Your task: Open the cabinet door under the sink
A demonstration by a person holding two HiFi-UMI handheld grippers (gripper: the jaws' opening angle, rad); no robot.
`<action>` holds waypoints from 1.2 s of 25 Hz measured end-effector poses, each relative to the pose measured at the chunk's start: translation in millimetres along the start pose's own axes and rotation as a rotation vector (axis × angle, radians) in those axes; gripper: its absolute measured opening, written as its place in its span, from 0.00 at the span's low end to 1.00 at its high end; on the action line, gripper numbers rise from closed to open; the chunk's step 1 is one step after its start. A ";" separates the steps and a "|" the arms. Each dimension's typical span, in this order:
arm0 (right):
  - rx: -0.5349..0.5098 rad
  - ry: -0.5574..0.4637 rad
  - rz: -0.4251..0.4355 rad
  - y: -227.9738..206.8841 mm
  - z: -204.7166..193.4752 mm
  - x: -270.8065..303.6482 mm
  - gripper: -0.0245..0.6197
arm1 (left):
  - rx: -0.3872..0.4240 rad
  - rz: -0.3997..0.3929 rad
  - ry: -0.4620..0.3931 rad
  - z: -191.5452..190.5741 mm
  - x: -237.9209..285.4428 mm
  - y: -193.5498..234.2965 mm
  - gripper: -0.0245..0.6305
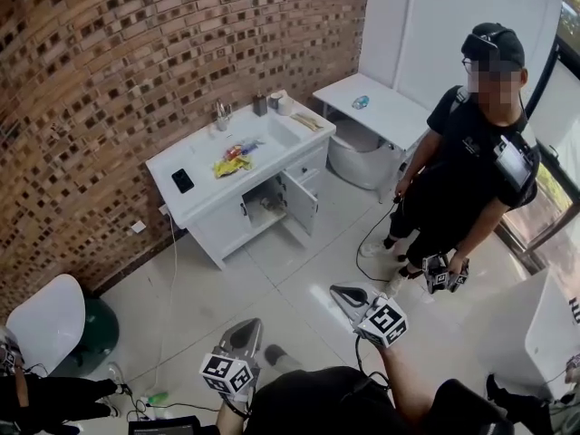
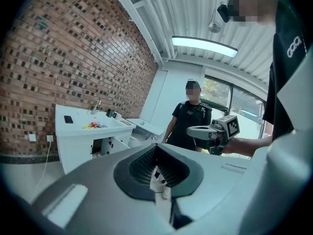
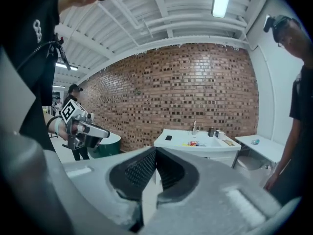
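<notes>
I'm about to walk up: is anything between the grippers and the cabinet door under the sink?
Nothing visible does. Bare floor tile lies between the left gripper, the right gripper and the cabinet door, which already hangs open. The standing person is off to the right.

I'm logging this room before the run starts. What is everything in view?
Sink cabinet: one, white, against the brick wall.
Cabinet door: one, white, standing open on the cabinet's front.
Phone: one, black, on the cabinet's top.
Small items: a few, yellow and red, on the top, right of the phone.
Table: one, white, right of the cabinet.
Chair: one, white, lower left.
Bystander: one, in black, standing at right.
Left gripper: one, grey, jaws together, empty.
Right gripper: one, grey, jaws together, empty.
</notes>
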State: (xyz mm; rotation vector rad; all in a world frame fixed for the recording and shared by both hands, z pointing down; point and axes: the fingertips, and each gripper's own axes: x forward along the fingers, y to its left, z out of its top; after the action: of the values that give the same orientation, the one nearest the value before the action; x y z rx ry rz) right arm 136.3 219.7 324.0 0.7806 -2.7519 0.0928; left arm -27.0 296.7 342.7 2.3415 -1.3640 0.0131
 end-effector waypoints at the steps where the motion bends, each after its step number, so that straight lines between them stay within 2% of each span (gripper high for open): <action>1: 0.010 0.003 0.007 4.5 -7.9 -12.9 0.03 | 0.011 -0.006 0.005 -5.1 0.9 -14.8 0.06; 6: 0.064 0.003 0.020 22.7 -46.2 -56.4 0.03 | 0.042 -0.036 0.035 -35.6 5.4 -67.3 0.06; 14: 0.133 0.015 0.054 71.0 -82.7 -117.5 0.03 | 0.027 -0.030 0.084 -72.6 -21.2 -135.0 0.06; 18: 0.159 0.018 0.077 88.2 -104.2 -129.2 0.03 | 0.031 -0.021 0.092 -90.9 -26.5 -152.4 0.06; 26: 0.144 -0.001 0.097 115.6 -97.8 -145.9 0.03 | 0.037 -0.010 0.078 -99.4 -51.9 -180.2 0.06; 30: 0.132 -0.001 0.103 127.0 -101.9 -154.4 0.03 | 0.059 0.014 0.106 -112.3 -66.7 -184.0 0.06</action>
State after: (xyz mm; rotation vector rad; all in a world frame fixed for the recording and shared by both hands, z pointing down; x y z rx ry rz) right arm 220.9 419.8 379.8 0.6702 -2.8089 0.2982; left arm 114.4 471.2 364.5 2.3432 -1.3458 0.1815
